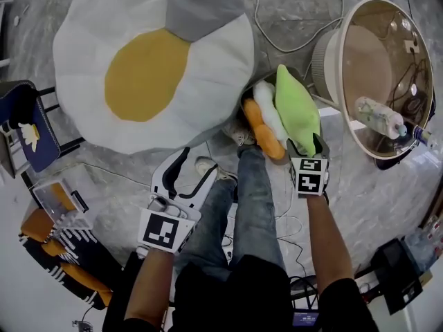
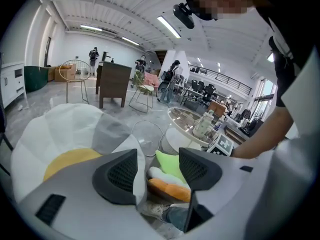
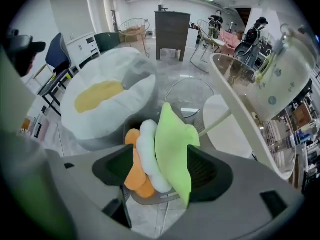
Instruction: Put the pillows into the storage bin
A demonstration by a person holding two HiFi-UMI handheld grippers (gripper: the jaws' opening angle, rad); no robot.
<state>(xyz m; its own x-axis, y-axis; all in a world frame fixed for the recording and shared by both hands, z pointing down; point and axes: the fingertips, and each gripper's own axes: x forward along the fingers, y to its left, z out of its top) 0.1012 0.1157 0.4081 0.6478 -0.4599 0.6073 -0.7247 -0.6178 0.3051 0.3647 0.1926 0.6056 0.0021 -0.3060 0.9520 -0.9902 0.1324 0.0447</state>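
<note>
You are looking at soft, matt cloth between the right jaws: green pillow point(image 3: 172, 149), white pillow point(image 3: 150, 159) and orange pillow point(image 3: 134, 171). The dark pads point(image 3: 205, 170) are showing a matt, meshed face. Beyond them the counter point(image 3: 242, 84) is gleaming, glossy glass.

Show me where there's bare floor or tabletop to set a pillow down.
Bare floor lies between the person's leg and the round table; the tabletop's left half is free too. Crowded: the storage bin, packed with pillows, and the corner around the clear box.
</note>
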